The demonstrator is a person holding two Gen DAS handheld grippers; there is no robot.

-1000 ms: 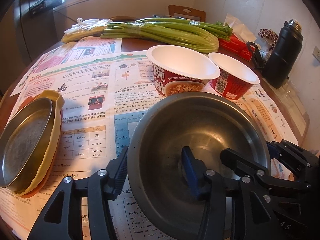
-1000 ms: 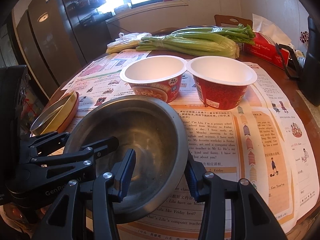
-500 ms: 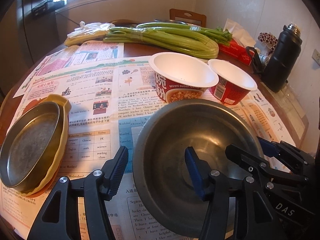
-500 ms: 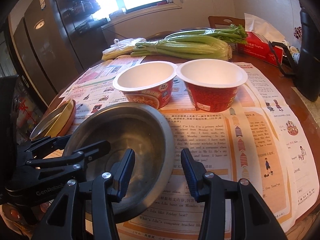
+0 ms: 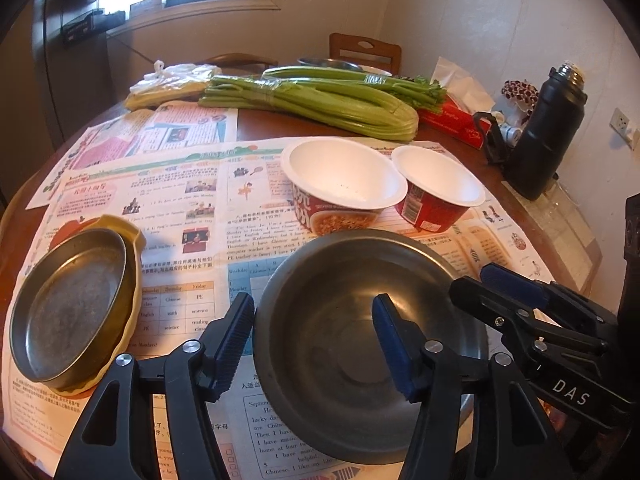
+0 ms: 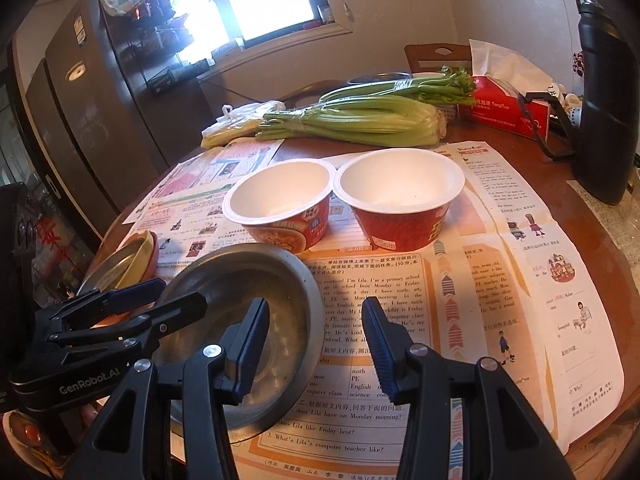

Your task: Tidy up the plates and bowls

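Observation:
A steel bowl (image 5: 328, 320) (image 6: 280, 280) sits on the newspaper in front of both grippers. My left gripper (image 5: 312, 299) straddles its left rim, one finger outside and one inside. Its jaws are opening and the pads do not press on the rim. My right gripper (image 6: 315, 302) stands over the bowl's right rim with its jaws apart and a clear gap to the metal. Each gripper shows in the other's view: the right gripper (image 5: 472, 278) and the left gripper (image 6: 180, 292). Two red paper bowls (image 5: 344, 176) (image 5: 438, 184) with white insides stand side by side behind the steel bowl.
A steel plate (image 5: 72, 308) lies in a yellow dish (image 5: 134, 276) at the left table edge. Celery (image 5: 320, 100), a plastic bag (image 5: 172, 80), a red tissue box (image 5: 452, 120) and a black flask (image 5: 548, 136) line the back and right. A chair (image 5: 364, 52) stands beyond.
Both grippers have lifted a little and drawn back from the steel bowl. The left jaws have spread wider. The bowl's right rim, earlier against the right gripper's finger, now stands apart from it.

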